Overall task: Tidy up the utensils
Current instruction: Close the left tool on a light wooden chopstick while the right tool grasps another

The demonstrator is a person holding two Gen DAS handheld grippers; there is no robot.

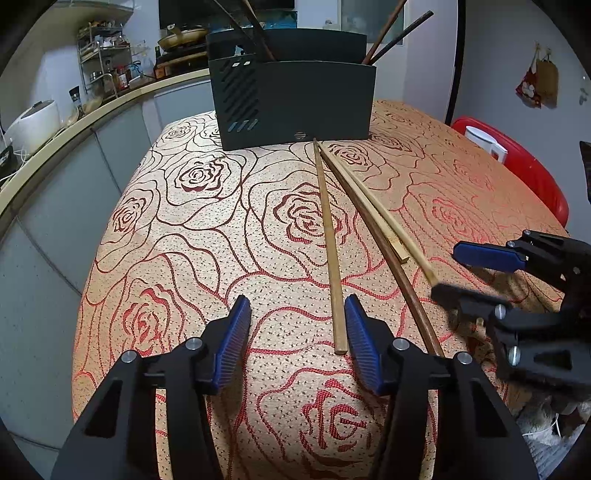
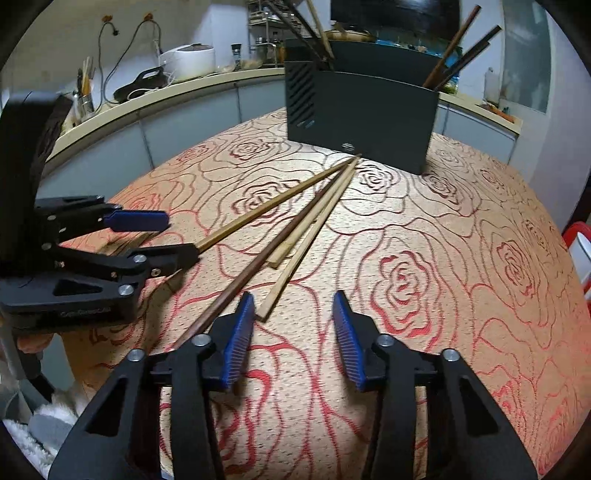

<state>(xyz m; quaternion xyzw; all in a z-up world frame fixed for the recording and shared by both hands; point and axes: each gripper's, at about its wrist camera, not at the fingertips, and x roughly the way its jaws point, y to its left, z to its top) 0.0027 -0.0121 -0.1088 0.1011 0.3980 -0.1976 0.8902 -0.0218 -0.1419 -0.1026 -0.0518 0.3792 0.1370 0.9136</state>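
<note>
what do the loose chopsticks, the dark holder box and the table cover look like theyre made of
Loose chopsticks: likely bamboo or wood, matte tan with visible grain; one darker brown, perhaps stained.
Holder box: looks like matte dark plastic or painted metal, with slotted vents.
Table cover: woven fabric, speckled weave with a red rose pattern.

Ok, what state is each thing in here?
Utensil holder: upright, with stored chopsticks standing in it.
Loose chopsticks: four, lying flat on the tablecloth, far ends toward the holder.
Left gripper: open, one chopstick's end between the jaws, not pinched.
Right gripper: open, holding nothing.
</note>
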